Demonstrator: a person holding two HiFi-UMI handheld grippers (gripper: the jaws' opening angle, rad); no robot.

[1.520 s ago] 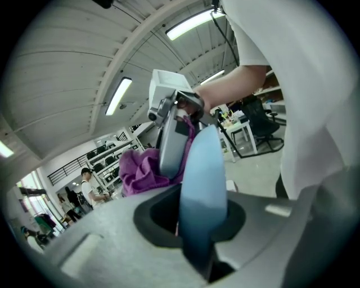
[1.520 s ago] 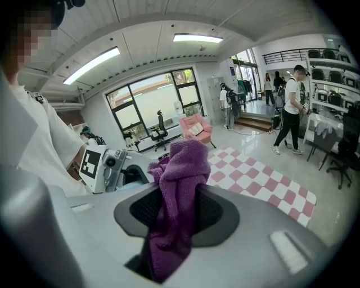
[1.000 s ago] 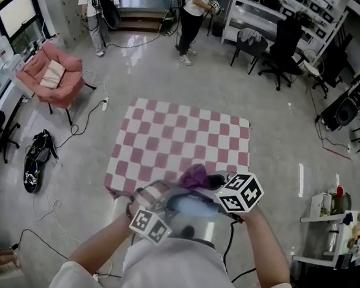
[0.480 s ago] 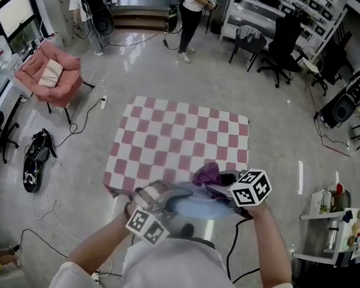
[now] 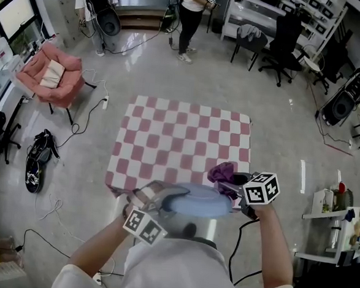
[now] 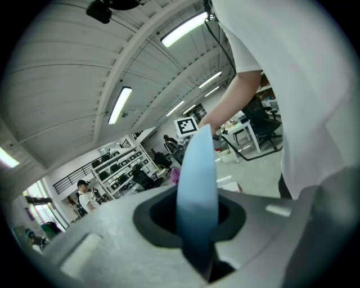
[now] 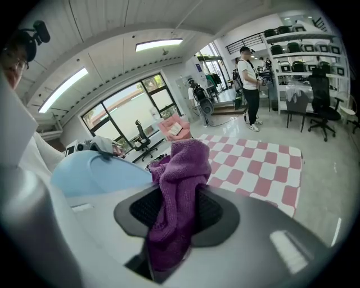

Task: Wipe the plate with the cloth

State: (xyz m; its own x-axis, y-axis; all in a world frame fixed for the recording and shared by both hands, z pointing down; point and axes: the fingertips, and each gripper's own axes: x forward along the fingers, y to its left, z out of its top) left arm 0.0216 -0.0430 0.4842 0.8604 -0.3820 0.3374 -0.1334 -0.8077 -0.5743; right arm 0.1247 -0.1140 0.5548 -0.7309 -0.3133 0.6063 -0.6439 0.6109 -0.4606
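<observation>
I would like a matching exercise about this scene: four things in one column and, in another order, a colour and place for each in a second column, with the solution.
Things:
1. plate
2. cloth
3. checkered cover
4. armchair

Descriptions:
A. purple, held by the right gripper
B. plain pink, at the left of the head view
C. light blue, held by the left gripper
D. pink and white squares, in the middle of the head view

Pairs: 1-C; 2-A; 3-D; 4-B
</observation>
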